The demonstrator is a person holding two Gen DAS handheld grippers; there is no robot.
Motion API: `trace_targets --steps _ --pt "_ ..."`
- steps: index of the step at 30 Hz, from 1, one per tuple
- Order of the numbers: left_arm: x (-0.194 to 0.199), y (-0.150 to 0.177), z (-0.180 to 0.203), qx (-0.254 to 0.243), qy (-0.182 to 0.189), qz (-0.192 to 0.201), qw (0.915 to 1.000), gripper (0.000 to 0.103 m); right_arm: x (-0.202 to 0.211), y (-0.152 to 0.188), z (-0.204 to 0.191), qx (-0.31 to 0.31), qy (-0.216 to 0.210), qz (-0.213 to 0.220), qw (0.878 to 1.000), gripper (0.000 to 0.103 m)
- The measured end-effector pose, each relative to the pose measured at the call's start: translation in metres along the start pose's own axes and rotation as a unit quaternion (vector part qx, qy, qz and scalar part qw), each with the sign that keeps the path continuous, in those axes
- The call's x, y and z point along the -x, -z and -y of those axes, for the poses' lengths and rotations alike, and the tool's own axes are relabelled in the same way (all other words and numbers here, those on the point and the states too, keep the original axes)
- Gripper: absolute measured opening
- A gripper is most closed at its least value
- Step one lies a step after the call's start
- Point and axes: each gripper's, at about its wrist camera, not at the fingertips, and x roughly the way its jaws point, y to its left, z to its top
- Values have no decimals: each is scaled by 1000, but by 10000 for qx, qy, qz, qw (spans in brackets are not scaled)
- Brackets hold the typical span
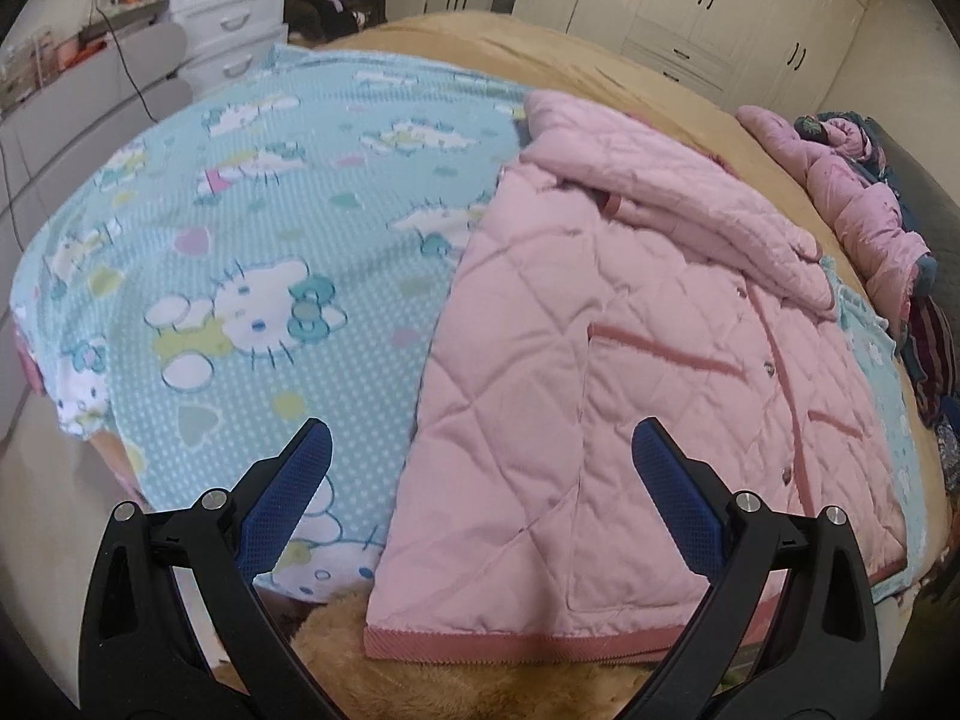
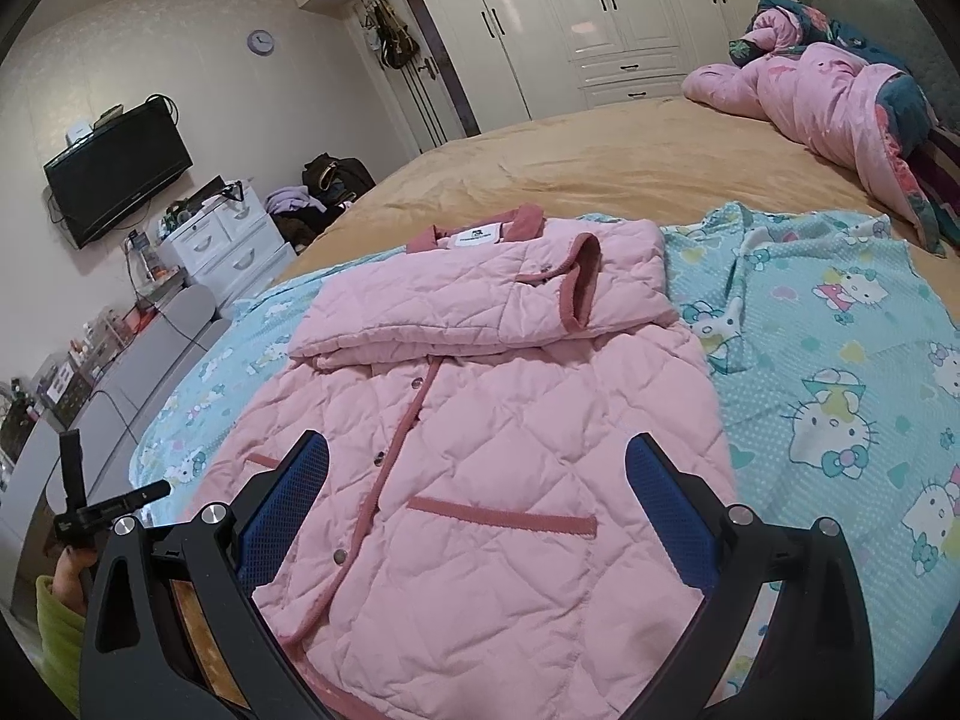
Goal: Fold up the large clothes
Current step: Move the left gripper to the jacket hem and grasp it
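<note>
Two grippers, left gripper and right gripper, jaws spread wide and empty, above pink quilted jacket, sleeves folded across chest, on blue cartoon-print blanket

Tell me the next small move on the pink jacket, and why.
Probably lower both open grippers, left and right, onto the pink jacket's hem: sleeves look already folded in, jaws empty, lower half still flat, so the bottom can fold up towards the collar.
</note>
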Motion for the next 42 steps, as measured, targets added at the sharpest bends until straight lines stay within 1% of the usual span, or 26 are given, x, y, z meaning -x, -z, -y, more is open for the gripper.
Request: trace_targets --steps 5,11,15,21,23,25,27,29,30,31,32,33,35,38,39,41,42 --pt "-11 11 -3 51 70 -246 9997 94 4 6 8 -49 61 -28 10000 99" --pt "-21 20 -6 84 214 -435 9988 94 7 13 13 -91 103 -72 9999 99" --pt "-27 27 -9 165 470 -618 9968 94 8 15 15 -103 113 -101 9998 99" --pt "-34 30 -16 354 834 -780 9928 94 11 23 20 -117 156 -191 9996 99" --pt "-34 30 -15 336 937 -795 9919 94 13 26 22 -111 184 -237 9995 99" --pt "-38 29 -13 250 1041 -893 9902 94 14 30 27 -161 186 -307 9992 99" --pt "-40 28 -8 105 979 -961 9905 90 15 33 34 -220 209 -363 9989 99" --pt "-40 30 -1 -131 805 -921 9924 74 17 36 40 -265 265 -381 9986 99" --pt "-39 33 4 -339 658 -925 9930 70 19 38 44 -315 282 -386 9984 99" --pt "-39 36 9 -541 538 -941 9926 63 20 39 47 -348 286 -383 9983 99" --pt "-39 37 11 -654 470 -940 9923 58 22 40 50 -380 304 -389 9981 99" --pt "-38 39 14 -776 406 -920 9919 56 22 41 52 -397 326 -404 9979 99" --pt "-36 40 15 -895 355 -893 9913 48 23 43 56 -426 314 -447 9976 99" --pt "-34 38 14 -1009 380 -792 9910 39 25 47 62 -471 261 -571 9969 99" --pt "-34 38 14 -1019 375 -767 9911 38 26 50 64 -483 267 -623 9965 99" --pt "-31 37 14 -964 445 -655 9922 30 27 53 68 -512 242 -726 9958 99" --pt "-30 36 14 -939 480 -612 9925 28 28 55 70 -538 197 -790 9952 99"
